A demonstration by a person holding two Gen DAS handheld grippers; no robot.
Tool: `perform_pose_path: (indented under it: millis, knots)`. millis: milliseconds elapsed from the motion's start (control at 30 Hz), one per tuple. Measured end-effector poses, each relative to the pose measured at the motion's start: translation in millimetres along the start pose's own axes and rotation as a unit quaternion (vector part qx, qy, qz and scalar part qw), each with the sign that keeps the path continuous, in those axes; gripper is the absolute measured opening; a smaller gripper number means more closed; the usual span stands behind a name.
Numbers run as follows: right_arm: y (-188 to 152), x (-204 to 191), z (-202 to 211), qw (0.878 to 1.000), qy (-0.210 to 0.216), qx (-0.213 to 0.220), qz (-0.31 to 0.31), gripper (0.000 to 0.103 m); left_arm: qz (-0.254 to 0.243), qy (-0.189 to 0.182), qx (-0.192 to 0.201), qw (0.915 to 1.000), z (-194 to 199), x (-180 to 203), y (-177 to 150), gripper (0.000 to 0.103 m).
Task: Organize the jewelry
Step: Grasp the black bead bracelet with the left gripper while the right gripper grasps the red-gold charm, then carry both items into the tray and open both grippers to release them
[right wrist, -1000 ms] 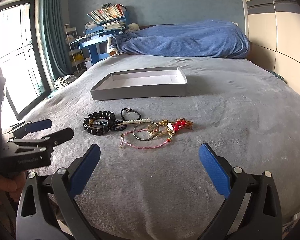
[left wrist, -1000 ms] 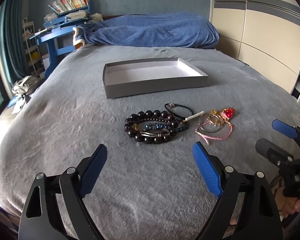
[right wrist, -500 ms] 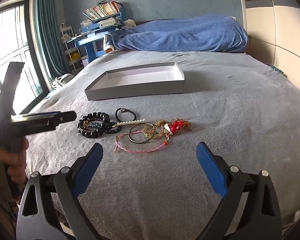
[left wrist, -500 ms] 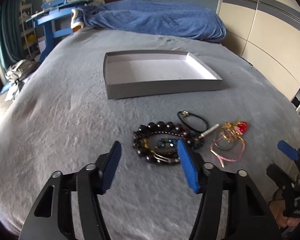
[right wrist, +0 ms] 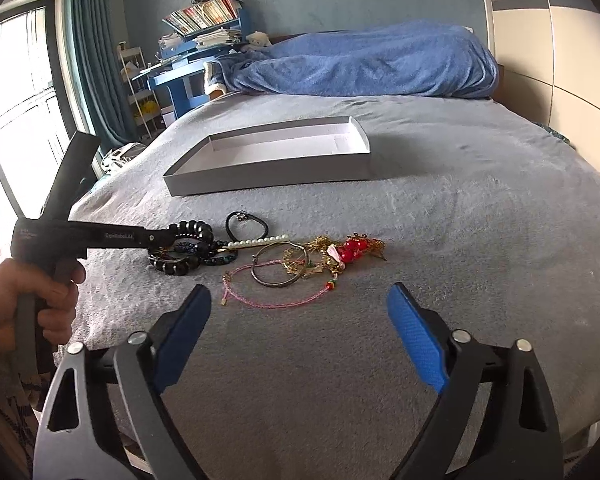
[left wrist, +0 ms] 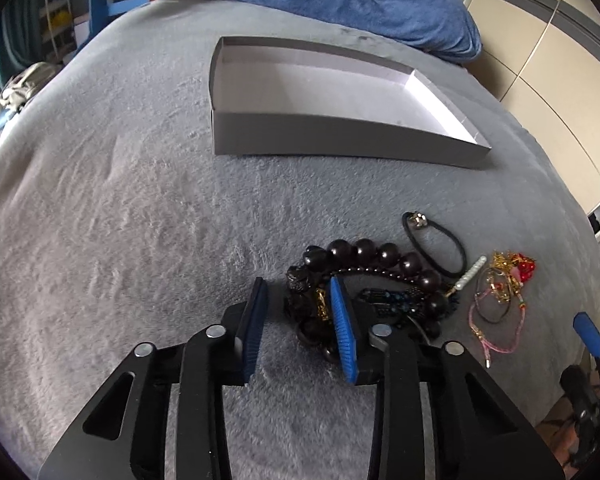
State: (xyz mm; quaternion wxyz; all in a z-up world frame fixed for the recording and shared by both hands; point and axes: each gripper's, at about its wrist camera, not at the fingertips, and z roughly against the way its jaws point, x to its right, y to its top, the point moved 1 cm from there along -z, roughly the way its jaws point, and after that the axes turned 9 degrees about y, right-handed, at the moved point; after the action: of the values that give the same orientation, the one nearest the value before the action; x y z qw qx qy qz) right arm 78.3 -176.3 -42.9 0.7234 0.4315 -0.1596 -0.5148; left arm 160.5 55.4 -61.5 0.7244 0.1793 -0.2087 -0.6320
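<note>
A pile of jewelry lies on the grey bed. A dark bead bracelet (left wrist: 364,256) (right wrist: 188,236) lies at its left, with a black hair tie (left wrist: 436,242) (right wrist: 247,223), a pearl strand (right wrist: 256,243), a metal bangle (right wrist: 279,269), a pink cord bracelet (right wrist: 268,300) and a red and gold charm (left wrist: 516,270) (right wrist: 354,249). My left gripper (left wrist: 298,312) is partly closed, its jaws straddling the left edge of the bead bracelet, not clamped. My right gripper (right wrist: 298,316) is open and empty, just short of the pink cord.
An empty grey shallow box (left wrist: 340,136) (right wrist: 268,172) sits on the bed beyond the jewelry. A blue blanket (right wrist: 360,64) is heaped at the far end. A blue desk with books (right wrist: 196,40) stands by the window. Wardrobe doors (left wrist: 560,60) run along the right.
My left gripper has moved forward and down onto the bead bracelet, and its jaws have narrowed around the bracelet's left edge. The right gripper has crept slightly forward, still open.
</note>
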Motion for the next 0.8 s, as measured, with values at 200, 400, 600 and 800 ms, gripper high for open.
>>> perform_pose_path:
  millis: [200,400,600,800]
  knots:
    - [4,16,-9,0.999,-0.006,-0.013,-0.032,0.073,-0.01,-0.014,0.02,0.9996,13,5,0,0.014]
    - [11,41,-22,0.996,-0.011,-0.025,-0.082,0.063,-0.02,-0.026,0.08,0.9962,46,7,7,0.014]
    - [17,72,-43,0.987,0.011,-0.043,-0.156,0.054,-0.024,-0.035,0.118,0.9922,69,7,16,0.014]
    - [22,74,-53,0.987,0.012,-0.046,-0.156,0.054,-0.024,-0.038,0.14,0.9892,86,4,21,0.014]
